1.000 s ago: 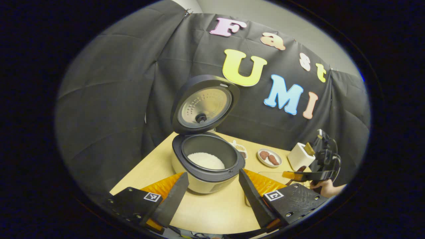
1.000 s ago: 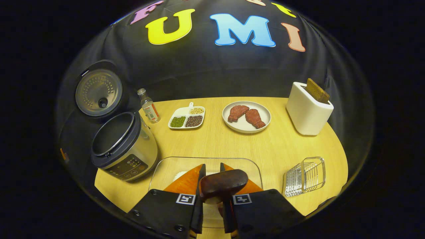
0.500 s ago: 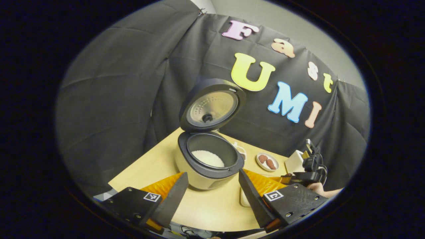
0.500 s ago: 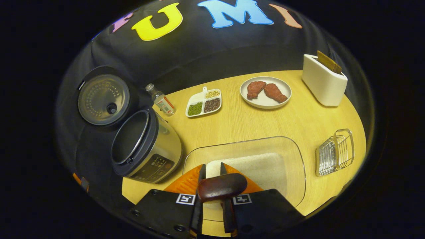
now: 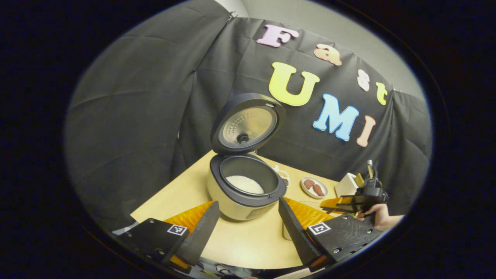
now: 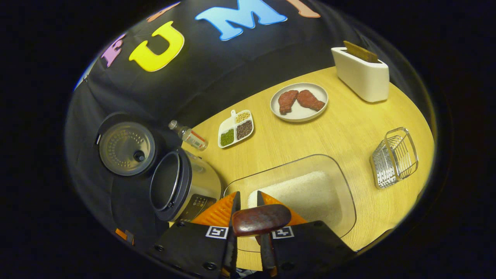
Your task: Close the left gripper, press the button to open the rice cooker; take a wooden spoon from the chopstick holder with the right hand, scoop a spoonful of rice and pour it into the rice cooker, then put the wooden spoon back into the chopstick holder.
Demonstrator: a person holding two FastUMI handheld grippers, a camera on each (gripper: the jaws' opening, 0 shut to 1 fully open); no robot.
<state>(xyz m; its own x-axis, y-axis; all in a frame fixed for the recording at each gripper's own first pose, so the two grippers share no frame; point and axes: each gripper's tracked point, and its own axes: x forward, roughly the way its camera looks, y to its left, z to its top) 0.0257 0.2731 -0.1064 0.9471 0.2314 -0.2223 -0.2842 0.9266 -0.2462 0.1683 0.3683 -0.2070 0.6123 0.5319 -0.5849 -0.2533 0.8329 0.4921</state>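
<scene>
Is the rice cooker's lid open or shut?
Open. The rice cooker has its lid standing up, and white rice shows inside.

black housings, square markers, screws

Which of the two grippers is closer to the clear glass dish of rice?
The right gripper, shut on the dark wooden spoon, hangs right over the clear glass dish of rice. The left gripper waits open, facing the open silver rice cooker.
</scene>
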